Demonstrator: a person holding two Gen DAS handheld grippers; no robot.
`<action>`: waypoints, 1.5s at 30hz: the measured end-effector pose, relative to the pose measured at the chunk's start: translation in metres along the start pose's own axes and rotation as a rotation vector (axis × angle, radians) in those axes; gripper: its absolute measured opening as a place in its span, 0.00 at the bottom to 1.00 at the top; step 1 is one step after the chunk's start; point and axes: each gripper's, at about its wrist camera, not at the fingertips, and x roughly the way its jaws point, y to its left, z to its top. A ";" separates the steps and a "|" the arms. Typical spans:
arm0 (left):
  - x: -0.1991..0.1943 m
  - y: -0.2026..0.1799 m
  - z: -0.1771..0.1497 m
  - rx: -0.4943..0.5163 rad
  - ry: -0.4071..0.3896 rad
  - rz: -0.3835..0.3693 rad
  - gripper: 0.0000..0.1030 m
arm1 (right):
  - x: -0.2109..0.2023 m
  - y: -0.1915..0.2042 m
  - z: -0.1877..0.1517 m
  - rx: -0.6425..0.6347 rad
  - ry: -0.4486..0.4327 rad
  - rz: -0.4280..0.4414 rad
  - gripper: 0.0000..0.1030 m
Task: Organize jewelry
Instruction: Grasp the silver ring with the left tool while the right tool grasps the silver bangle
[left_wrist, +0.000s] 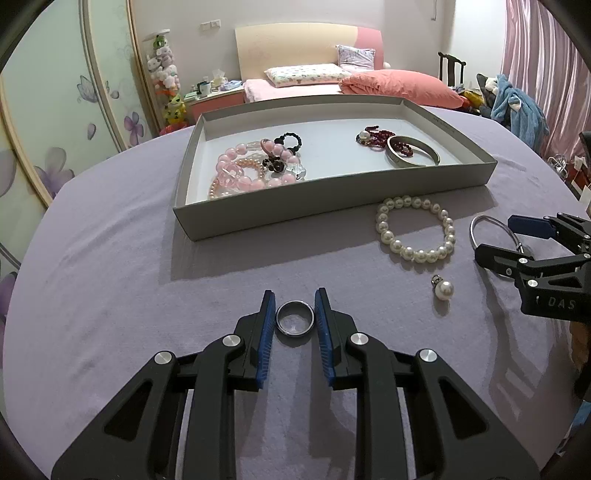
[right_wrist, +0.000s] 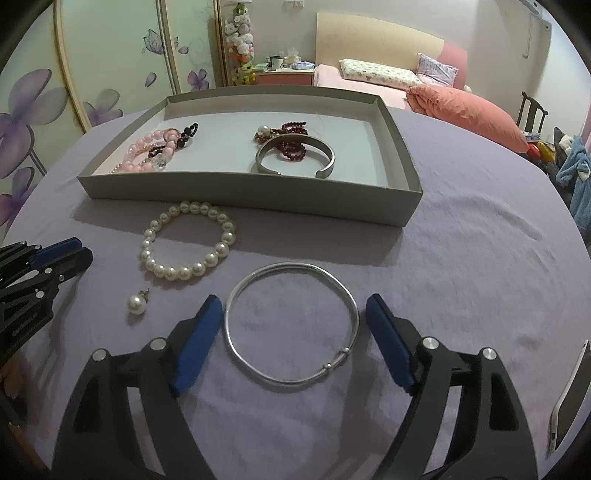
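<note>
place: home bedroom | far side: bed with cream headboard, floral pillow and a coral duvet | far left: stack of plush toys next to a flower-print wardrobe door | right: pink curtains | near: table in lilac cloth

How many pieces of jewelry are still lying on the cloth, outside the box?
4: a ring between the left gripper's fingers, a thin bangle between the right gripper's, a pearl bracelet, and a pearl earring.

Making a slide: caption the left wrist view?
Left gripper brackets a metal ring on purple cloth, jewelry tray ahead.
</note>
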 end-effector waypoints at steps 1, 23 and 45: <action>0.000 0.000 0.000 0.000 0.000 0.000 0.23 | 0.000 0.000 0.000 -0.001 0.001 0.000 0.76; -0.008 0.014 -0.005 -0.077 -0.027 -0.003 0.22 | -0.023 -0.009 -0.011 0.088 -0.059 0.039 0.70; -0.038 0.016 0.006 -0.120 -0.185 0.008 0.22 | -0.057 -0.002 0.001 0.136 -0.229 0.061 0.70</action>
